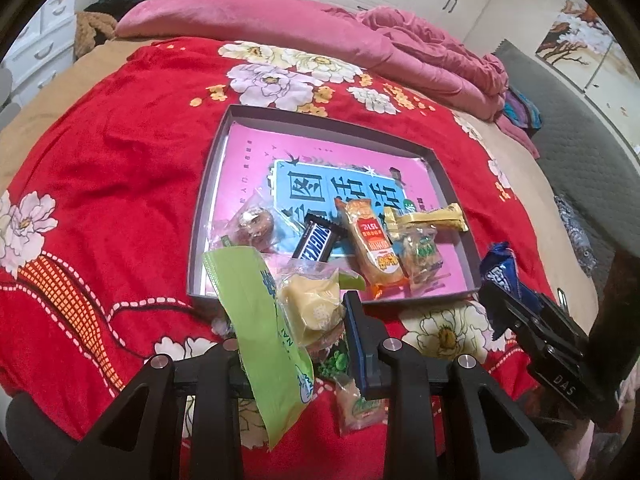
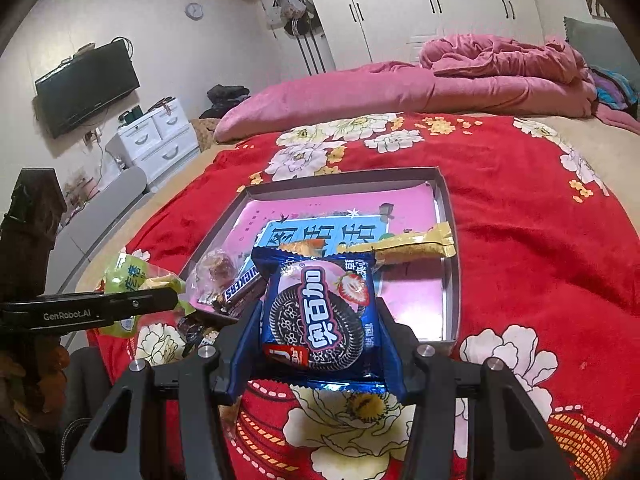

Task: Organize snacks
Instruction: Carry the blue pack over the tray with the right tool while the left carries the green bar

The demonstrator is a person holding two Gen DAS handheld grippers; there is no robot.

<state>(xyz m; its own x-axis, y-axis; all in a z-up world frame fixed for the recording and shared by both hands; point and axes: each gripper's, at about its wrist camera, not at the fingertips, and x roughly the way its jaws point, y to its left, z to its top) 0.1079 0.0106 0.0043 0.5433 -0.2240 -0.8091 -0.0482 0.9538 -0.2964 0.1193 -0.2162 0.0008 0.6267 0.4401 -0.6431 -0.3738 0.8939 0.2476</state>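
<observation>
Snacks split: green-wrapped pastry packet [image 1: 276, 312] clamped in left gripper [image 1: 296, 320], blue Oreo packet [image 2: 320, 316] clamped in right gripper [image 2: 320, 344], both held above near edge of shallow box [image 1: 212, 184]. Snickers bar [image 1: 314, 240], orange packet [image 1: 374, 244], gold bar [image 1: 428, 220] lying inside box. Box on red floral blanket [image 1: 100, 184], pink duvet [image 2: 400, 84] behind.

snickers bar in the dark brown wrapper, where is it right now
The dark brown Snickers bar lies inside the shallow grey cardboard box near its front edge, between the clear-wrapped round brown snack on its left and the orange-wrapped cake on its right in the left wrist view.
</observation>
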